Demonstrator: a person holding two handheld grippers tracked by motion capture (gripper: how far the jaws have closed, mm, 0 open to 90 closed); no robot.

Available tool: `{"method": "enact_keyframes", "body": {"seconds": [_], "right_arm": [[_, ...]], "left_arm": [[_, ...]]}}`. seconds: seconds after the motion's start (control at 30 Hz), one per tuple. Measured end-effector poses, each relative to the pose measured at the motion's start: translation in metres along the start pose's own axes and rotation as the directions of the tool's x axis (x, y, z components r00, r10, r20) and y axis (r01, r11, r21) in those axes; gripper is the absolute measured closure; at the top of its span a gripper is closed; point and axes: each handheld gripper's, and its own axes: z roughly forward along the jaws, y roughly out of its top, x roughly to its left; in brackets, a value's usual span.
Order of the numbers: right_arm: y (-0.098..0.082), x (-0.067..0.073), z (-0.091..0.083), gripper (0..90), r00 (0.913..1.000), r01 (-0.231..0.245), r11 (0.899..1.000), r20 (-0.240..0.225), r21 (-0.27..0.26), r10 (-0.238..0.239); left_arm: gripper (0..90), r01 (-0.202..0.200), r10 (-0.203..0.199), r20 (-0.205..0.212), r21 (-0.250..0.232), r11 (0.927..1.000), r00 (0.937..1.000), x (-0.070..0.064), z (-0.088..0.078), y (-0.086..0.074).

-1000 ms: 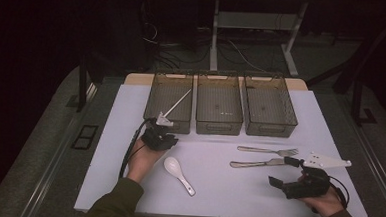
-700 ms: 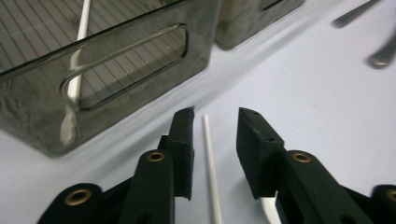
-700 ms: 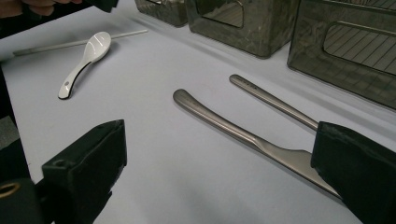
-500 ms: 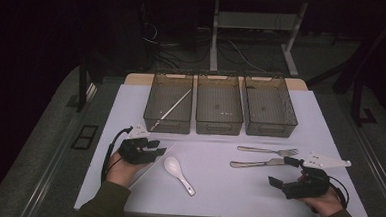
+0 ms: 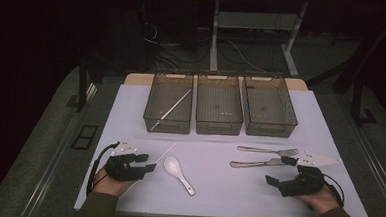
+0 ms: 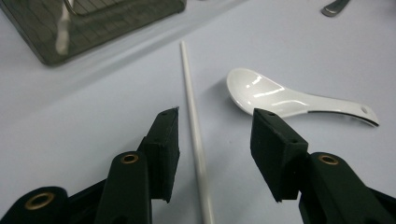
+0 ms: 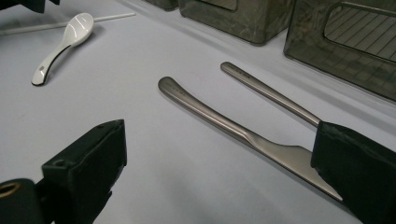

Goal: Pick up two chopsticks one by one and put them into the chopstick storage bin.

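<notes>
Your left gripper (image 5: 150,167) hovers low over the white table (image 5: 216,200) at its near left, jaws spread and just having opened wider. A white chopstick (image 6: 194,126) lies flat on the table between them, and neither pad touches it. Just beside it to the right lies the white ceramic spoon (image 6: 280,98), bowl up. A second chopstick (image 5: 171,110) leans in the left bin (image 5: 167,124) of three dark mesh bins; the middle bin (image 5: 218,125) and right bin (image 5: 270,127) look bare, though the dim light makes that uncertain. Your right gripper (image 7: 219,163) rests at the near right, jaws wide apart and holding nothing, with the knife (image 7: 224,123) lying between them and the fork (image 7: 271,93) just beyond.
</notes>
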Motion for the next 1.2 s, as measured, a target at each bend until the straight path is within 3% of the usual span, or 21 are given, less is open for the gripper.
{"method": "enact_keyframes", "body": {"seconds": [0.17,0.4,0.63,0.77,0.93,1.1,1.2], "right_arm": [[0.0,0.001,0.0,3.6,1.0,0.004,1.0,-0.001,0.001,-0.004],[0.0,0.001,0.0,3.6,1.0,0.006,1.0,0.0,-0.002,-0.006],[0.0,0.001,0.0,3.6,0.9999,0.013,1.0,-0.001,-0.004,-0.013],[0.0,0.002,0.0,3.6,0.9999,0.012,1.0,-0.001,-0.002,-0.012],[0.0,0.002,0.0,3.6,0.9999,0.014,1.0,-0.001,-0.003,-0.014],[0.001,0.002,-0.001,3.6,0.9999,0.014,1.0,-0.001,-0.001,-0.014],[0.001,0.002,-0.001,3.6,0.9999,0.016,1.0,-0.002,-0.003,-0.016]], "left_arm": [[57.0,-0.005,0.005,0.007,0.039,0.9992,1.0,-0.002,0.004,-0.001],[68.8,0.022,-0.019,-0.038,0.078,0.9967,0.9991,0.001,0.009,-0.003],[77.4,0.03,-0.024,-0.048,0.132,0.9908,0.9986,0.002,0.015,-0.006],[82.5,0.042,-0.035,-0.056,0.131,0.9905,0.9978,0.003,0.015,-0.006],[83.8,0.03,-0.021,-0.058,0.144,0.9892,0.9981,0.003,0.016,-0.005],[84.6,-0.015,0.027,-0.069,0.168,0.9857,0.9973,0.001,0.017,-0.001],[84.7,-0.004,0.014,-0.065,0.153,0.9882,0.9978,0.002,0.017,0.001]]}}
